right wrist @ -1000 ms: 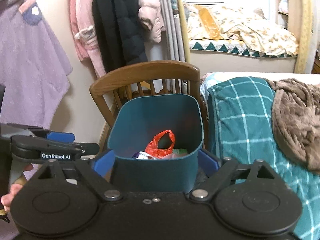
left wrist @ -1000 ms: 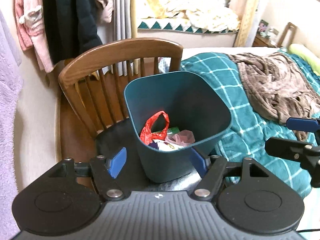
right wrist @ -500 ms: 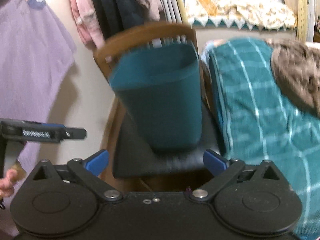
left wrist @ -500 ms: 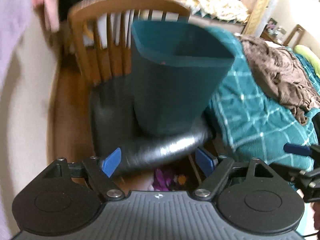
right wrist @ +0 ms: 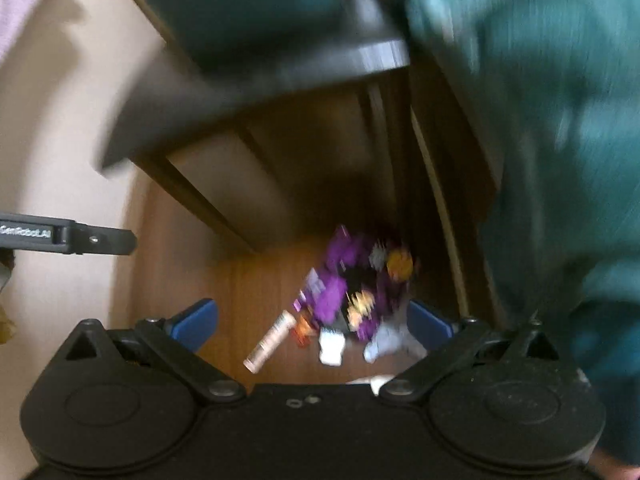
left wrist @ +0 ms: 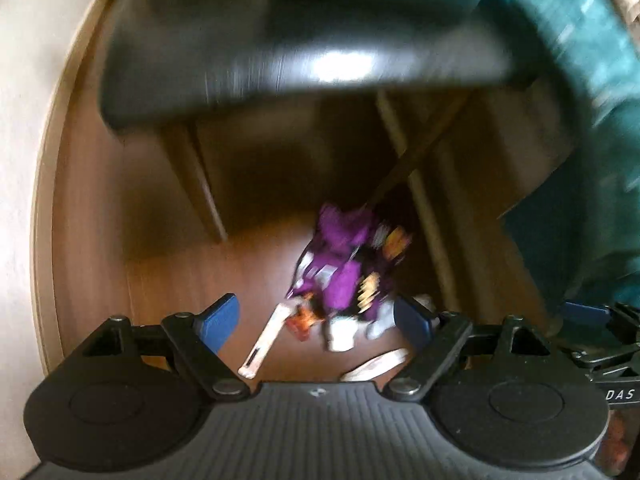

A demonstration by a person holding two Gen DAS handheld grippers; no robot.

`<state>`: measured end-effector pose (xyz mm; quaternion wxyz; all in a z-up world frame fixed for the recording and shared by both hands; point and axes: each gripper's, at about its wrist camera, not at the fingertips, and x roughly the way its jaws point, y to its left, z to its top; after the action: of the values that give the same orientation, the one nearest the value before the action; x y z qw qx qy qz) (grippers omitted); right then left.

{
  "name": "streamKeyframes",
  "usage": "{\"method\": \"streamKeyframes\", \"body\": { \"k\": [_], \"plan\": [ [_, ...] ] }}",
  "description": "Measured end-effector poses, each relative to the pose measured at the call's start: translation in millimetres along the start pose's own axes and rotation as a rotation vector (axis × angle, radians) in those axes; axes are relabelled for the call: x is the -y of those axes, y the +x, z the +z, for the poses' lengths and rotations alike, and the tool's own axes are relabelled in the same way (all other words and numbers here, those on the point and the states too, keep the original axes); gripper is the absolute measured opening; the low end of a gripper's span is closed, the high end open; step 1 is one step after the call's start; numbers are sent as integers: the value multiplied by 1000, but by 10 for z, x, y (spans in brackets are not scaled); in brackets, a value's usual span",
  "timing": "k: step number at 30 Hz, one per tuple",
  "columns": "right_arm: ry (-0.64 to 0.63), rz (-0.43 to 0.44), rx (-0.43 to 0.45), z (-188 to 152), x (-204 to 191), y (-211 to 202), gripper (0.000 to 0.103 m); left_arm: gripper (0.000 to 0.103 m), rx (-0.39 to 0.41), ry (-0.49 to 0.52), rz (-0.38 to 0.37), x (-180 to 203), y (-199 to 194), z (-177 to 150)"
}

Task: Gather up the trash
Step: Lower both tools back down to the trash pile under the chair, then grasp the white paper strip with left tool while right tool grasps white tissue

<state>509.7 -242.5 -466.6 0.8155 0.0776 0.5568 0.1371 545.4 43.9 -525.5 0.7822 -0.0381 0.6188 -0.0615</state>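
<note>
Both tongs stand released, nothing between their blue pads. Left gripper (left wrist: 316, 322) points steeply down at the wooden floor (left wrist: 160, 272), its jaws spread wide, and the right gripper (right wrist: 314, 322) does the same with its jaws spread to their widest. Just beyond the fingertips of each, a small heap of trash lies on the floor: a crumpled purple wrapper (left wrist: 344, 256) with yellow and orange patches, a pale tube (right wrist: 270, 340) lying aslant beside it, and white scraps (right wrist: 332, 346) close by. All of it is blurred. Above the heap juts the black seat of the chair (left wrist: 280, 52), its wooden legs (left wrist: 204, 188) running down to the floor. A teal blanket (right wrist: 540, 128) hangs at the right.
</note>
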Motion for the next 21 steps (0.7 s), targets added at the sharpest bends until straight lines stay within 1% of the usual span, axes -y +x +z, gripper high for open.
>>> {"method": "streamKeyframes", "body": {
  "k": [3,5,7,11,13,18,20,21],
  "plan": [
    [65,-30,-55,-310,151,651,100,84,-40,8,24,-101,679,-216],
    [98,-41,-101,-534,243,1109,98,84,-65,16,18,-180,1092,-349],
    [109,-60,-145,-760,299,1517,98,85,-100,39,56,-241,1526,-502],
    [160,-77,-217,-1121,426,2206,97,85,-141,85,113,-355,2187,-802],
    [182,-94,-243,-1267,487,2467,94,85,-168,113,137,-388,2478,-934],
    [212,-169,-262,-1529,569,3009,91,85,-238,143,153,-479,3100,-1190],
    [259,-180,-275,-1593,638,3138,87,85,-249,163,157,-506,3288,-1246],
    [301,-186,-273,-1630,681,3193,87,85,-252,173,164,-520,3356,-1264]
  ]
}}
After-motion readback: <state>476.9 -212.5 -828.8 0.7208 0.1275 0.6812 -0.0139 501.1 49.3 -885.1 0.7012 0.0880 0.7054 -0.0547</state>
